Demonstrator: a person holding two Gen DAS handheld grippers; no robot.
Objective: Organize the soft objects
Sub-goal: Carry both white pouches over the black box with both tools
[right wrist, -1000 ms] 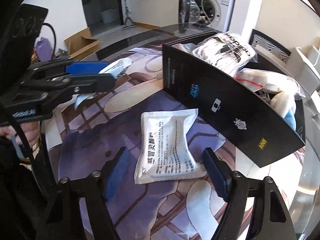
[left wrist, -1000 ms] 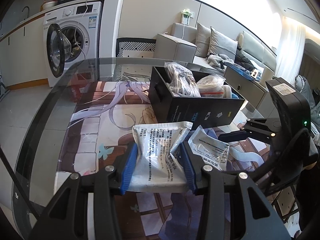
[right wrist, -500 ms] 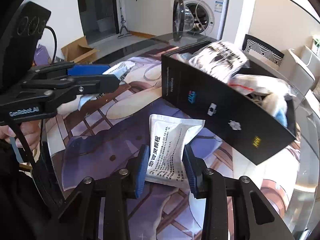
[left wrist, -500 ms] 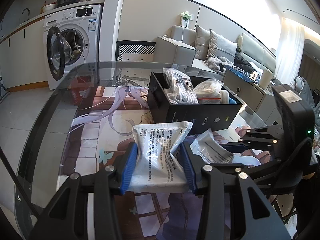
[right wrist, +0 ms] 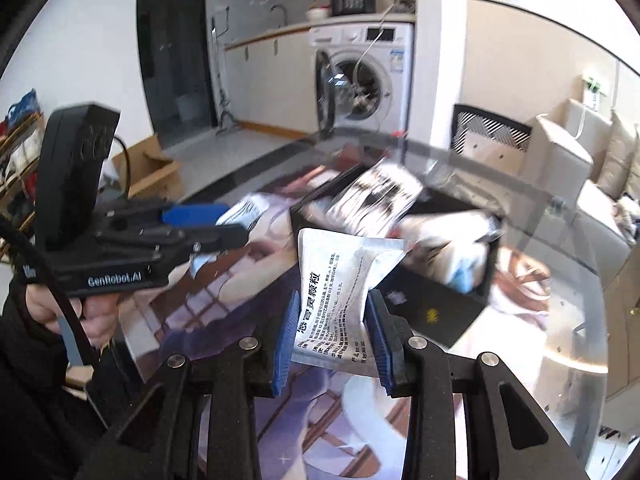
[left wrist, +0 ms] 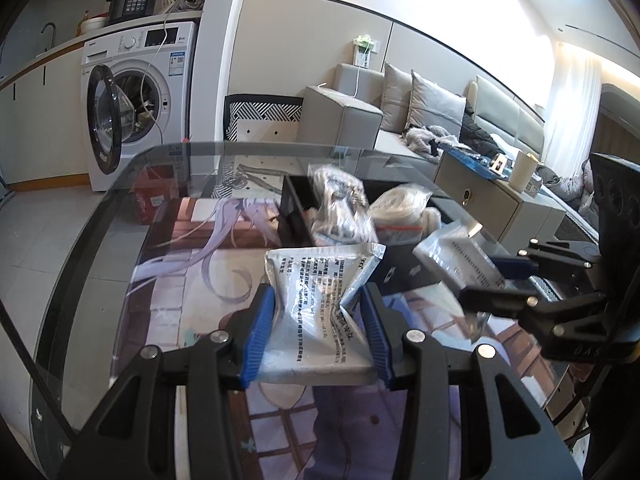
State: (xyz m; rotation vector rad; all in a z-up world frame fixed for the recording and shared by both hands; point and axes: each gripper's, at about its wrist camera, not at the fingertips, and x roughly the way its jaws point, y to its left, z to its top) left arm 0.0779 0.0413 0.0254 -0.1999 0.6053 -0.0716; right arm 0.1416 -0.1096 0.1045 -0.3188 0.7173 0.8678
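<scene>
My left gripper [left wrist: 316,328] is shut on a white printed sachet [left wrist: 316,300] and holds it above the table. My right gripper [right wrist: 332,340] is shut on a second white printed sachet [right wrist: 340,288], lifted off the table; it also shows in the left wrist view [left wrist: 460,260], near the box. The black box [left wrist: 404,272] stands behind both, holding several plastic-wrapped soft items [left wrist: 340,208]. In the right wrist view the box [right wrist: 440,304] lies just beyond the held sachet, and my left gripper [right wrist: 232,224] shows at the left.
The round glass table [left wrist: 104,216] carries a printed anime mat [left wrist: 208,272]. A washing machine [left wrist: 132,96] with its door open stands beyond the far edge, and a grey sofa [left wrist: 420,112] at the right. A cardboard box [right wrist: 148,168] lies on the floor.
My right gripper closed on the second sachet and lifted it off the mat toward the box. My left gripper kept its sachet and rose a little.
</scene>
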